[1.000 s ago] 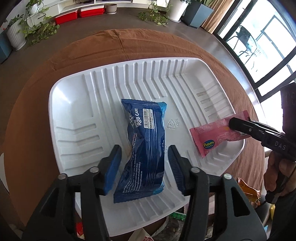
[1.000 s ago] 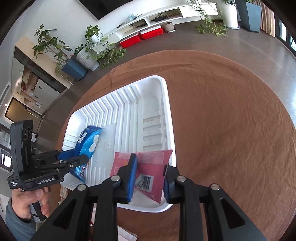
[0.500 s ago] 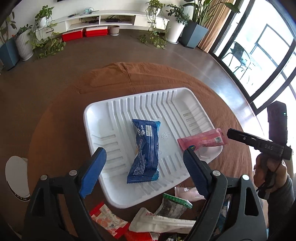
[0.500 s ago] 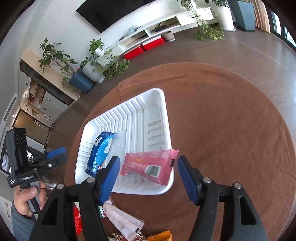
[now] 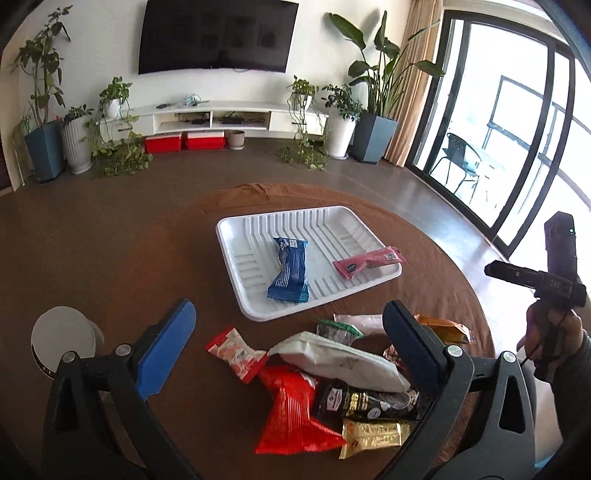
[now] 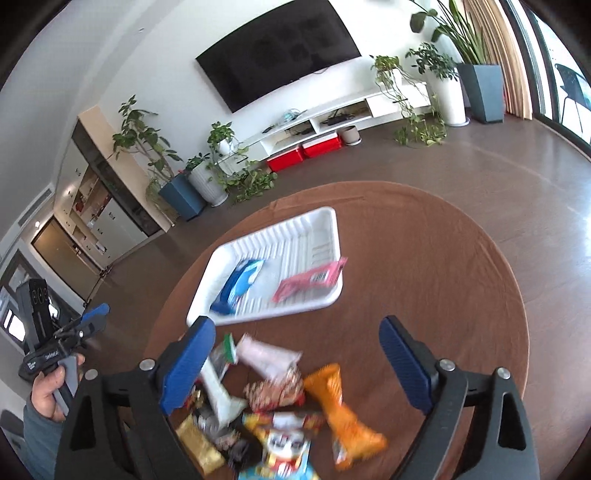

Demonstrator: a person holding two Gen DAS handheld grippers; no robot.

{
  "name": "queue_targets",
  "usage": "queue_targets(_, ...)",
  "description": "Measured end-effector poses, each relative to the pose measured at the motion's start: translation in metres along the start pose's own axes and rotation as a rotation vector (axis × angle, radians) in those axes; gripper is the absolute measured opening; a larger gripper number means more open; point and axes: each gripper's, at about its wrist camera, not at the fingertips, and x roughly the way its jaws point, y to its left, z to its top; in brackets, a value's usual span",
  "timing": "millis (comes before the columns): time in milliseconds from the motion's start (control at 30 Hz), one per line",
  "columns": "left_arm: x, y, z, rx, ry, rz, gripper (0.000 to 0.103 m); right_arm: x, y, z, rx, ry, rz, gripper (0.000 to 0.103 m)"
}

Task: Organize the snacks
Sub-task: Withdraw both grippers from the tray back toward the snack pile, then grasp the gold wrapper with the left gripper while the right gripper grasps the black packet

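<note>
Snacks in a loose heap [image 5: 332, 387] fill the lower frame, below a white ribbed plastic tray [image 5: 236, 236] holding a blue wrapped cake [image 5: 290, 269] and pink packet [image 5: 365, 263]. Left hand-held gripper [image 5: 288, 332] and right hand-held gripper [image 6: 295, 350] have just been opening; both are spread wide, pinching nothing.

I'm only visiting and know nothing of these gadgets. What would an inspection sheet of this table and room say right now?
Surface: round table under a brown cloth.
Job's things: white tray holds a blue packet and a pink packet, lying apart.
Clutter: loose pile of snacks near the table's front edge, including a red bag, a white pack and an orange bag.
Grippers: left gripper and right gripper have just been opening; both open, nothing between the pads.
Cables: nothing seen.
Surroundings: wall television, potted plants, red boxes, glass doors.
</note>
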Motion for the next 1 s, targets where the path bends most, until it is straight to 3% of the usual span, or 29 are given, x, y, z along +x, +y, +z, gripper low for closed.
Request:
queue_targets(100, -0.024, -0.011, -0.044, 0.01, -0.049, 0.07, 0.103, -0.011, 0.018, -0.039, -0.036, 0.0, -0.002, 0.093)
queue_targets(267, -0.032, -0.028, -0.102, -0.041, 0.045, 0.123, 0.103, -0.02, 0.035, -0.095, -0.043, 0.045, 0.007, 0.093)
queue_targets(500, -0.037, -0.044, -0.163, -0.111, 0.108, 0.076, 0.103, -0.034, 0.057, -0.14, -0.131, 0.053, -0.045, 0.093)
queue_targets(600, -0.029, -0.057, -0.165, -0.092, 0.124, 0.029, 0.103, -0.035, 0.063, -0.15, -0.145, 0.049, -0.056, 0.092)
queue_targets(733, -0.017, -0.076, -0.165, -0.076, 0.145, -0.038, 0.103, -0.028, 0.07, -0.158, -0.184, 0.075, -0.039, 0.083)
queue_targets(800, -0.012, -0.081, -0.166, -0.08, 0.154, -0.042, 0.103, -0.023, 0.078, -0.157, -0.246, 0.096, -0.034, 0.076)
queue_targets(1000, -0.008, -0.078, -0.164, -0.098, 0.155, -0.043, 0.103, -0.008, 0.083, -0.136, -0.308, 0.114, -0.037, 0.071)
